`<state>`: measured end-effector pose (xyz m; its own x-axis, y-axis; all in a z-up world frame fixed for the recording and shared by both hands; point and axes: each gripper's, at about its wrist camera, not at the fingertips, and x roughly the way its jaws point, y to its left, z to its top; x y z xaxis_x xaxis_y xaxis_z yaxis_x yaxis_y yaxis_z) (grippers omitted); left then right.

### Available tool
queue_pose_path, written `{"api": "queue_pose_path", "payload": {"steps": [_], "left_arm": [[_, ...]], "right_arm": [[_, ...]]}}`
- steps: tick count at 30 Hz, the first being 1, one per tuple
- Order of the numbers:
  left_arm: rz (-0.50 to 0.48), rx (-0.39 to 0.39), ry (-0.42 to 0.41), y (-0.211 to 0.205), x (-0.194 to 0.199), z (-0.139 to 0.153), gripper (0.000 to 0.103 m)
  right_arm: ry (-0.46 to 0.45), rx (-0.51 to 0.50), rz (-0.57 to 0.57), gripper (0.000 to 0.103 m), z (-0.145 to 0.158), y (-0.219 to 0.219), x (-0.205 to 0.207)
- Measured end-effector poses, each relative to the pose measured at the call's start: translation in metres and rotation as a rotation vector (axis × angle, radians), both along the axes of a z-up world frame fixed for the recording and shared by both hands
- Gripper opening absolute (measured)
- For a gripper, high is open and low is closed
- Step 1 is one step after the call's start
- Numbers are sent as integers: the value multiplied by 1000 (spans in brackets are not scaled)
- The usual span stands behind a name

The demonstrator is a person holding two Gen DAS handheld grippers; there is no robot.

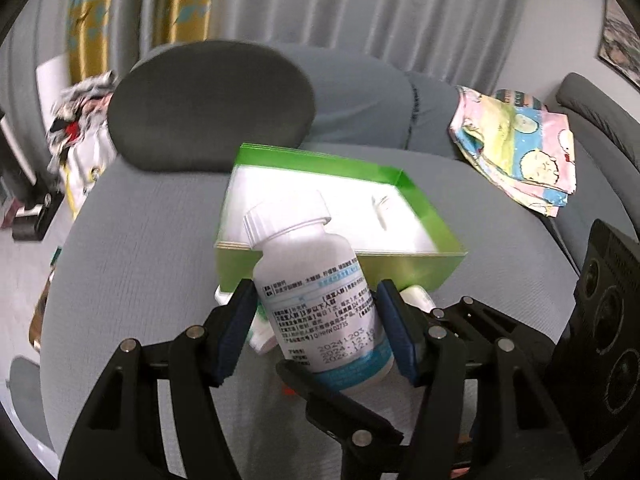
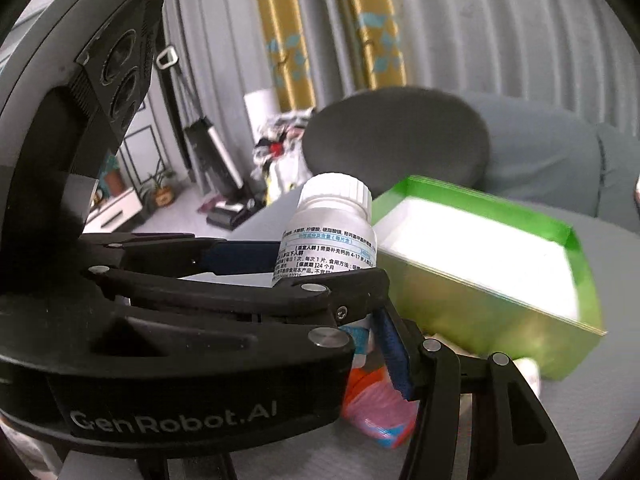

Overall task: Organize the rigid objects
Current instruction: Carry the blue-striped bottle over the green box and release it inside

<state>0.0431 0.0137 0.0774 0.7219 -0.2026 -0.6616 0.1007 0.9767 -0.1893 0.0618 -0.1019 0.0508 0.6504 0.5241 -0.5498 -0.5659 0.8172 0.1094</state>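
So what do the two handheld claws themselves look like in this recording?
Both are black plastic linkage claws with silver pivot pins and blue ribbed pads. The left claw shows a casing with round lenses and white "GenRobot.AI" lettering in the right wrist view. No cables or sleeves visible.

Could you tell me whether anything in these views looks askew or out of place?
The white bottle leans off upright between the left gripper pads, in front of the green box. More bottles lie loose on the sofa seat below it rather than in the box. Nothing looks spilled or damaged.
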Motion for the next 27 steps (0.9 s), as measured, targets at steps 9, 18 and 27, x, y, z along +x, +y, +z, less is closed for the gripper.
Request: {"api": "queue_pose_path", "payload": {"steps": [9, 18, 27], "left_arm": [[-45, 46, -50, -27, 30, 17, 61], [-63, 33, -16, -35, 69, 6, 60], [-54, 53, 19, -42, 97, -7, 60]], "right_arm": [[-39, 31, -59, 58, 17, -24, 27], [-14, 50, -96, 57, 5, -37, 63], [37, 52, -117, 57, -9, -41, 96]]}}
